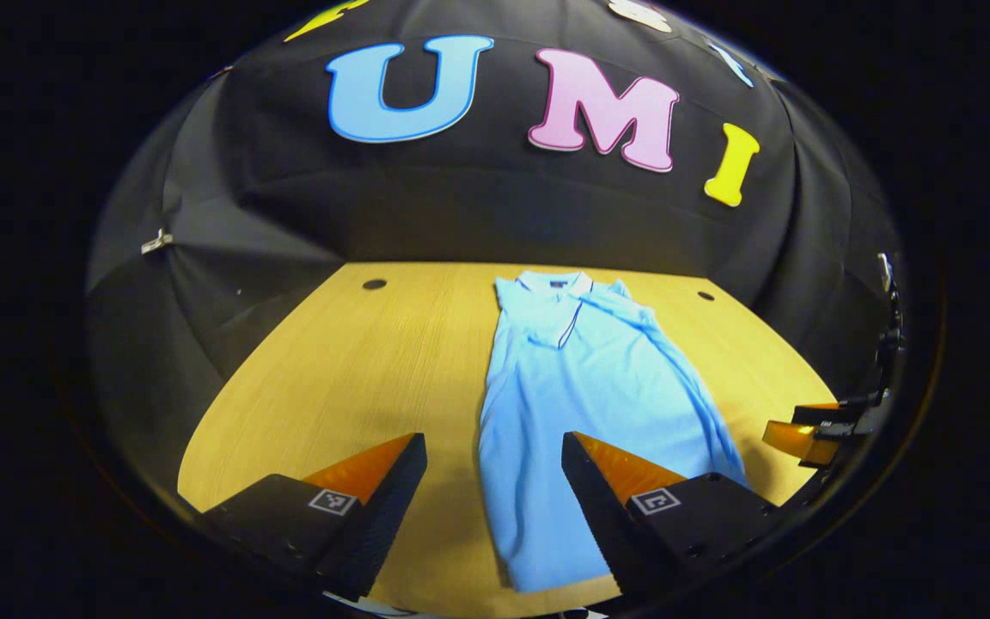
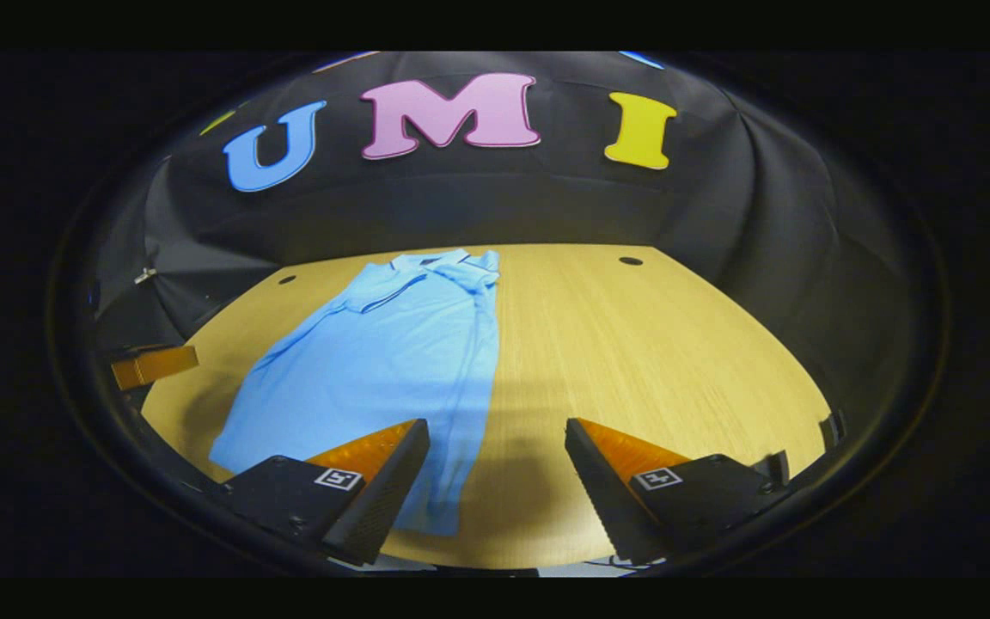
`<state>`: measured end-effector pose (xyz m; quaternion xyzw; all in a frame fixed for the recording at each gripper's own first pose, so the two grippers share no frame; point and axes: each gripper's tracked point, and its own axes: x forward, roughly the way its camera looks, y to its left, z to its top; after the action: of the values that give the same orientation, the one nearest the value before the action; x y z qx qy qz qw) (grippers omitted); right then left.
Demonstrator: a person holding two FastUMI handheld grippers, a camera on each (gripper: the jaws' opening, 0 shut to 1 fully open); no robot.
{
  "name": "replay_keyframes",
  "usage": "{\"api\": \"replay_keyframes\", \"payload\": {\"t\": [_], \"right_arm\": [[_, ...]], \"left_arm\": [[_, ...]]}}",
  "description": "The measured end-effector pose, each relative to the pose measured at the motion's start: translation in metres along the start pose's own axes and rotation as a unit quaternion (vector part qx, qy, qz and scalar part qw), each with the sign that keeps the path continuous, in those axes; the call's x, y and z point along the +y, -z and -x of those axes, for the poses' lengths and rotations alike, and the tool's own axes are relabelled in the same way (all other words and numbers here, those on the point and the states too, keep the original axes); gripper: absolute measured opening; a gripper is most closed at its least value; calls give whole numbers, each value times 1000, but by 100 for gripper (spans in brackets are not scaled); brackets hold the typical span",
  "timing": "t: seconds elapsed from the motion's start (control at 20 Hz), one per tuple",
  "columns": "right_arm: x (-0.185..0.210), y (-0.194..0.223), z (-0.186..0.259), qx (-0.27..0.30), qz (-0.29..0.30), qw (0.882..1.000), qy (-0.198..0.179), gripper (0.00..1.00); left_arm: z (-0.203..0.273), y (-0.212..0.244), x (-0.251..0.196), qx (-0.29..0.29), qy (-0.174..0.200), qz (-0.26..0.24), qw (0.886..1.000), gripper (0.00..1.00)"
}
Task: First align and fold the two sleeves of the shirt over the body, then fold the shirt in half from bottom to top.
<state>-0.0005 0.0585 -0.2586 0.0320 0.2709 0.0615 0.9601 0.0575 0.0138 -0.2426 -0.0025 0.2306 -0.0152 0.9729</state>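
1. A light blue polo shirt (image 1: 589,387) of soft knit cloth lies flat on the pale wood-grain table (image 1: 357,361), collar toward the far wall, both sleeves folded over the body.
2. The left gripper (image 1: 493,481) hovers above the hem, jaws released.
3. The right gripper (image 2: 497,468) hovers above the shirt's right edge, jaws released, grasping nothing.

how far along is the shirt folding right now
Sleeves look done: the light blue shirt lies as a narrow strip on the wooden table. Nothing is in hand; the left hand-held gripper and right hand-held gripper are open near its hem. The bottom-to-top fold is left.
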Motion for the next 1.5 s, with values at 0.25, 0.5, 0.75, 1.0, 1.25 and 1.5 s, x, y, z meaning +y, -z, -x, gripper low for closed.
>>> {"api": "replay_keyframes", "payload": {"t": [0.25, 0.5, 0.75, 1.0, 1.25, 1.5], "right_arm": [[18, 47, -2, 39, -3, 999, -9, 98], [20, 61, -11, 52, -5, 999, -8, 95], [28, 67, -12, 69, 33, 997, -17, 98], [40, 66, -14, 71, 33, 996, -31, 54], [50, 66, -17, 66, 9, 995, -69, 19], [48, 60, -18, 59, 16, 993, -99, 5]], "left_arm": [[-1, 65, -30, 58, 25, -8, 998, 100], [-23, 83, -39, 84, -2, -1, 996, 100], [-29, 95, -45, 101, -25, -13, 994, 100], [-29, 95, -57, 102, -15, -17, 995, 78], [-34, 91, -71, 91, 10, -11, 996, 19], [-40, 84, -74, 79, 31, 47, 995, 6]]}}
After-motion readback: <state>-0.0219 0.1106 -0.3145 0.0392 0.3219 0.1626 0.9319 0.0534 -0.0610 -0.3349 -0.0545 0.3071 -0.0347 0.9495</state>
